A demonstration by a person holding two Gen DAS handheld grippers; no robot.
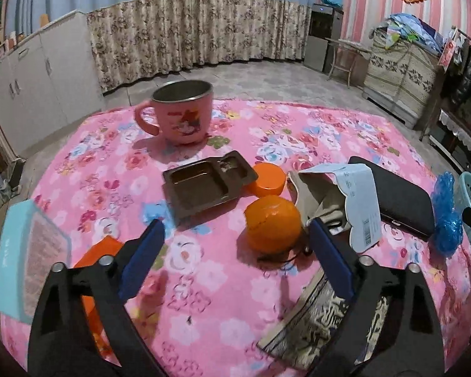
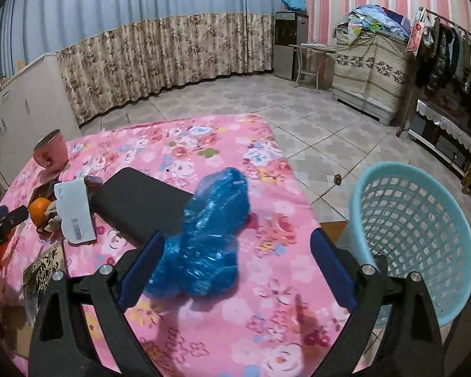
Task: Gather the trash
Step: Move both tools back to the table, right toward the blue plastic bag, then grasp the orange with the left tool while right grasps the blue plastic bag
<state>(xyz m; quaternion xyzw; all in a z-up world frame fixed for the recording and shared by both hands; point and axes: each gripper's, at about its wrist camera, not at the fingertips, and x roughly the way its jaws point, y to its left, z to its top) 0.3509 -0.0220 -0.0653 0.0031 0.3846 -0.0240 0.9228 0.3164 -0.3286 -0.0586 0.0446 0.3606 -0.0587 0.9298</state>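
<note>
A crumpled blue plastic bag (image 2: 208, 235) lies on the pink floral tablecloth (image 2: 267, 323), between the open fingers of my right gripper (image 2: 237, 238), nearer the left finger. A light blue mesh basket (image 2: 417, 235) stands beside the table at the right. My left gripper (image 1: 237, 231) is open and empty above the cloth, just short of an orange (image 1: 273, 223). A brown plastic tray (image 1: 204, 185), a torn white label (image 1: 359, 201) and beige wrapping (image 1: 317, 198) lie beyond. The blue bag also shows in the left wrist view (image 1: 446, 216).
A pink mug (image 1: 180, 113) stands at the far side. An orange lid (image 1: 268, 179), a black case (image 1: 402, 194), a light blue box (image 1: 25, 260), an orange packet (image 1: 94, 270) and a patterned packet (image 1: 314, 320) lie on the cloth. The table edge is close to the basket.
</note>
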